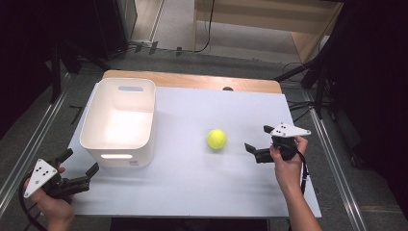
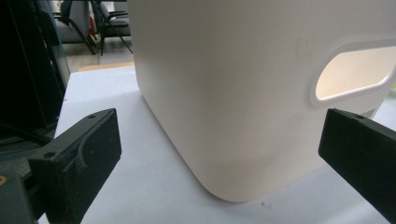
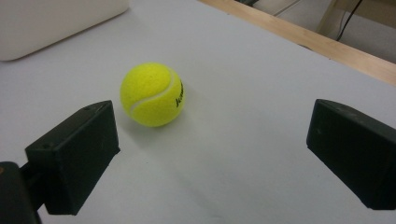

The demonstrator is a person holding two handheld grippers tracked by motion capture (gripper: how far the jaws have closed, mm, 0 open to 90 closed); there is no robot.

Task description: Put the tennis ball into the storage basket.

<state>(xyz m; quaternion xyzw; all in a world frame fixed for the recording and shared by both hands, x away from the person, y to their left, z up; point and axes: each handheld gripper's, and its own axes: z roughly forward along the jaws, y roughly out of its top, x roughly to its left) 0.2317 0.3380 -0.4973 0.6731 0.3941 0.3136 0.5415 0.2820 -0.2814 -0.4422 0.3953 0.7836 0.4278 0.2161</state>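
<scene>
Item count: one tennis ball [image 1: 217, 138], one white bin [image 1: 119, 120] left of the ball, two tongs flanking the ball.

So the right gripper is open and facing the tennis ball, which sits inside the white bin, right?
Not quite: the tennis ball lies on the table, right of the white bin, as the high view shows. The right gripper is indeed open and facing it.
</scene>
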